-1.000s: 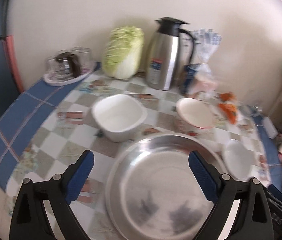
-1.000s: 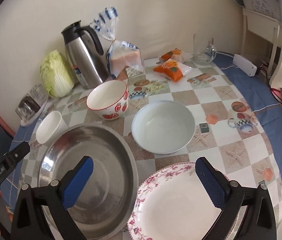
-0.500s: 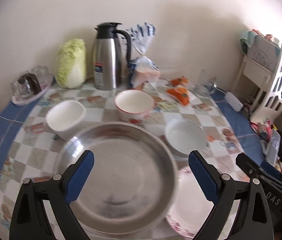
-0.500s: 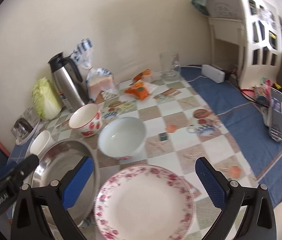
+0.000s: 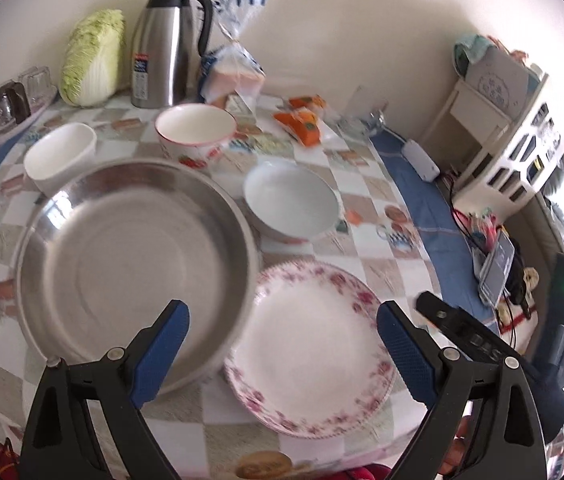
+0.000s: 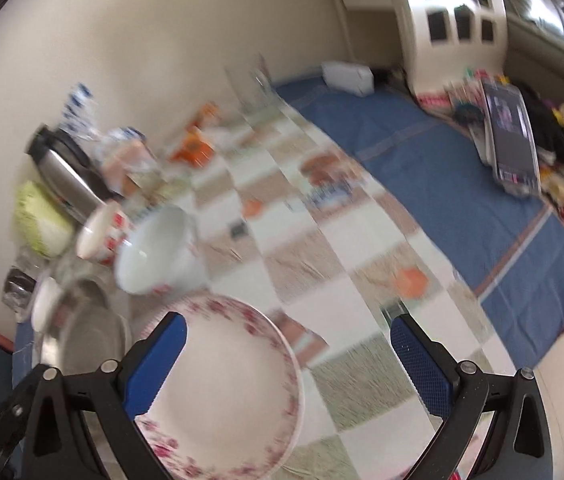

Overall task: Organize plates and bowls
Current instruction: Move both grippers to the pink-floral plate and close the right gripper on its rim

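Observation:
A wide steel basin fills the left of the left wrist view, with a pink-flowered white plate beside it on the right. Behind them stand a plain white bowl, a red-patterned bowl and a small white bowl. My left gripper hangs open above the seam between basin and plate. My right gripper is open too, over the flowered plate and the bare tablecloth; its view is blurred. The white bowl and the basin show at its left.
Along the wall stand a steel thermos, a cabbage, bagged bread, orange snack packs and a tray of glasses. A white rack and a phone sit at the right. The table's front edge is close.
Both grippers have swung to the right: the basin slid leftward in both views and the flowered plate came under the left gripper. The right view now shows more blue cloth. Both stayed open.

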### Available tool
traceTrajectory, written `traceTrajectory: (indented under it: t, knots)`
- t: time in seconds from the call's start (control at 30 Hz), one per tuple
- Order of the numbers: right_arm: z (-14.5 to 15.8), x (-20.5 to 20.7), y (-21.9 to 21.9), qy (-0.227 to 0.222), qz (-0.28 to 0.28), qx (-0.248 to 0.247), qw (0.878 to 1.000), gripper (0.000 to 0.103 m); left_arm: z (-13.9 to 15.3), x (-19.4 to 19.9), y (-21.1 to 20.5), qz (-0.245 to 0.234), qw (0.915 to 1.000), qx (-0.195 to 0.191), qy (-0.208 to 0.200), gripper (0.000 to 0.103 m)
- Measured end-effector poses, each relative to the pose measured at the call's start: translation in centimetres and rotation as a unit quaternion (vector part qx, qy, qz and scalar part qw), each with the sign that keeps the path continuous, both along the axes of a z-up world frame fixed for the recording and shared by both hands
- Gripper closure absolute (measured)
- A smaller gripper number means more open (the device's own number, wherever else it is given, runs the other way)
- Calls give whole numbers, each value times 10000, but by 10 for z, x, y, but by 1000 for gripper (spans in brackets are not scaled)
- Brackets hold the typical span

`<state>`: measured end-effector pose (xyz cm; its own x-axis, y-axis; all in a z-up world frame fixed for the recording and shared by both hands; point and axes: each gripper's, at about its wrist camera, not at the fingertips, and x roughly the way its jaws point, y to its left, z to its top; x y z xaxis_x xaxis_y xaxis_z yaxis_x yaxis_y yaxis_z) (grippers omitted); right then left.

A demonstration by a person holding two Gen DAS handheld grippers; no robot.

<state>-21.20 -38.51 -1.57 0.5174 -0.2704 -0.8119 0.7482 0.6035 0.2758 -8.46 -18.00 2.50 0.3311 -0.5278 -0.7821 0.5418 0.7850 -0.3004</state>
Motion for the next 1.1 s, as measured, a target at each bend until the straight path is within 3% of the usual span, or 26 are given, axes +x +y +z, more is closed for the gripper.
traceTrajectory:
  t: [0.33,0.5,0.6,0.67,0.87,1.03,1.1]
  knots:
    - [-21,-2,-7,217,147,394,9989,0,-29,-31,-32,-184,9983,451,325,8]
    - [-27,-3,-9,243,113,462,9986,3,-49,-29,-33,138,9962,662,554,8]
    - [-31,-2,-9,270,165,554,9980,13,-54,-25,-30,301,9955,626,647,8]
    - [-34,-1,-10,275,199,647,9973,15,-56,-23,-26,464,9948,626,654,8]
    - [-40,2,-9,261,263,770,9963,19,-70,-13,-18,785,9898,605,1026,15]
    - [-48,6,-7,325,325,951,9944,37,-79,-10,-15,932,9861,612,1235,16]
    - [-51,7,-7,340,373,993,9938,55,-83,-7,-14,993,9842,622,1325,16]
